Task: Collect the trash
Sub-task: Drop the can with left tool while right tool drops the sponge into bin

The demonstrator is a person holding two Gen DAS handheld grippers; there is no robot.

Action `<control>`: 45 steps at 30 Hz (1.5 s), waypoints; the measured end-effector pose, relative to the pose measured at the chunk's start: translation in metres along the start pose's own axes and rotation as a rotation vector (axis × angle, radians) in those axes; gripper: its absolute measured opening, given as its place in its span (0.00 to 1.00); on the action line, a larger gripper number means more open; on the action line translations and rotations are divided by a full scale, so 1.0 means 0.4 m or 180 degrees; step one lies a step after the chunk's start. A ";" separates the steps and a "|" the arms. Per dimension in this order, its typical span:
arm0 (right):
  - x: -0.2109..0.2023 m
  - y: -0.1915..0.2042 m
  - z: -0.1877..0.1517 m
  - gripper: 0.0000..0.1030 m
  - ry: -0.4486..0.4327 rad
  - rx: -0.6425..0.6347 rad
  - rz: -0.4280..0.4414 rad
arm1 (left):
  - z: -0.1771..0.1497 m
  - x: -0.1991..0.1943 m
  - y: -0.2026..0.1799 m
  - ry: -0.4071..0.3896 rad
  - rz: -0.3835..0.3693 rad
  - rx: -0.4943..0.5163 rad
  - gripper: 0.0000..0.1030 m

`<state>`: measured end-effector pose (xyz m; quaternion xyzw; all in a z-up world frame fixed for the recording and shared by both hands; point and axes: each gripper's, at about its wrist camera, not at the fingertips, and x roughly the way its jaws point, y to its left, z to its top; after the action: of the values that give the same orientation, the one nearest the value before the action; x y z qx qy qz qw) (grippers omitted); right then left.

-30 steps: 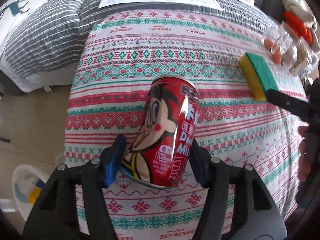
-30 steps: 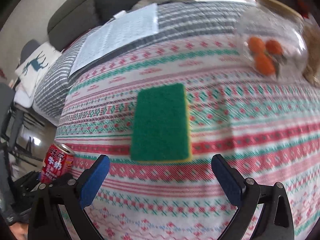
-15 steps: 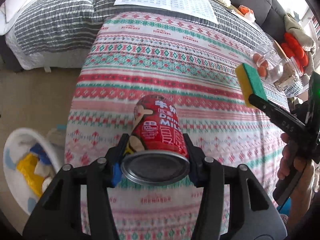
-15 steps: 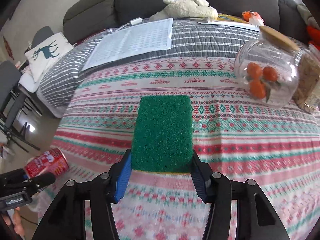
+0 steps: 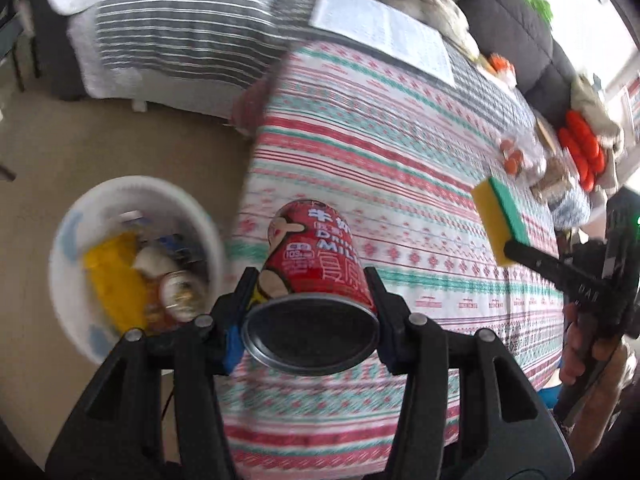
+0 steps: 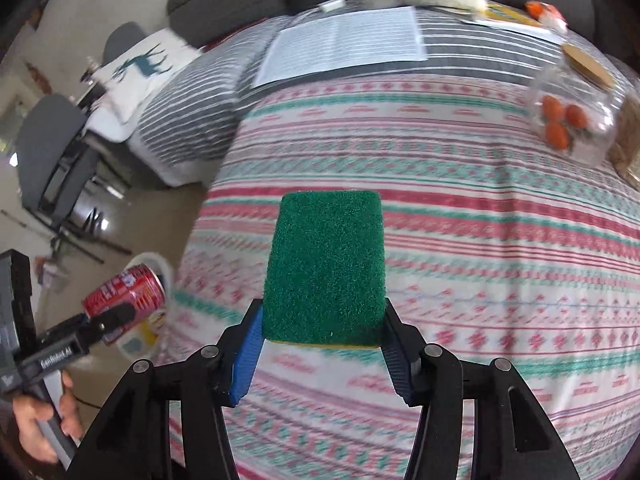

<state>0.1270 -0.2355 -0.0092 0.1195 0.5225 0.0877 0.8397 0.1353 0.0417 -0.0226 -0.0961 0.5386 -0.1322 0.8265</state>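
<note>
The patterned tablecloth [image 5: 400, 184] filled most of both views; the white bin [image 5: 132, 264], already holding yellow and other rubbish, stood on the floor just off its left edge. Change since a second earlier: both items had left the cloth; the sponge [image 6: 326, 266], then lying flat between wide-spread jaws, was now lifted, and the red can [image 5: 316, 252], then upright on the cloth, was now tilted with its base toward the lens, near the table edge beside the bin; this suggested collection of both was done and disposal came next. Left gripper [image 5: 306, 314]: about half open, its jaws had closed slightly earlier in that second, pads pressing the can's sides, can clear of the cloth. Right gripper [image 6: 322, 354]: its jaws had closed from wide to about half earlier in that second, blue pads clamping the sponge's long edges, green face up, yellow layer beneath.
</note>
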 end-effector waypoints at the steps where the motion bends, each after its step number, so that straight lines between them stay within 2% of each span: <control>1: 0.006 0.020 -0.002 0.54 0.0016 -0.0027 0.0030 | -0.003 -0.015 0.032 -0.0043 0.0031 -0.0048 0.52; 9: 0.084 0.212 -0.009 0.54 0.0137 -0.0404 0.0149 | -0.028 -0.017 0.243 -0.0129 0.0424 -0.0370 0.52; 12: 0.122 0.277 -0.016 0.54 0.0180 -0.0550 0.0165 | -0.024 0.008 0.278 -0.0163 0.0576 -0.0345 0.52; 15: 0.148 0.323 -0.024 0.54 0.0212 -0.0639 0.0176 | -0.017 0.024 0.306 -0.0205 0.0617 -0.0303 0.53; 16: 0.160 0.339 -0.027 0.54 0.0223 -0.0671 0.0182 | -0.013 0.032 0.316 -0.0163 0.0611 -0.0289 0.56; 18: 0.175 0.361 -0.029 0.54 0.0242 -0.0708 0.0202 | -0.017 0.036 0.328 -0.0134 0.0665 -0.0307 0.76; 20: 0.186 0.384 -0.029 0.54 0.0257 -0.0741 0.0237 | -0.026 0.018 0.341 -0.0166 0.0727 -0.0354 0.84; 23: 0.203 0.421 -0.028 0.54 0.0285 -0.0789 0.0332 | -0.041 -0.009 0.371 -0.0115 0.0787 -0.0440 0.87; 28: 0.248 0.501 -0.036 0.54 0.0386 -0.0874 0.0499 | -0.085 -0.064 0.443 -0.0087 0.1076 -0.0671 0.94; 35: 0.331 0.585 -0.056 0.58 0.0506 -0.0927 0.0644 | -0.109 -0.096 0.503 -0.0153 0.1100 -0.0829 0.98; 36: 0.343 0.593 -0.056 0.63 0.0512 -0.0894 0.0685 | -0.110 -0.096 0.507 -0.0156 0.1097 -0.0835 0.98; 37: 0.350 0.594 -0.054 0.73 0.0512 -0.0870 0.0729 | -0.110 -0.094 0.507 -0.0160 0.1096 -0.0834 0.99; 38: 0.359 0.594 -0.051 0.75 0.0503 -0.0839 0.0751 | -0.110 -0.092 0.507 -0.0163 0.1097 -0.0826 0.99; 45: 0.331 0.570 -0.034 0.76 0.0423 -0.0816 0.0585 | -0.116 -0.088 0.475 -0.0121 0.0964 -0.0706 0.99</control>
<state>0.1679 0.0202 -0.0617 0.0525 0.5483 0.2377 0.8001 0.1013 0.2322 -0.0680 -0.1070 0.5425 0.0557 0.8314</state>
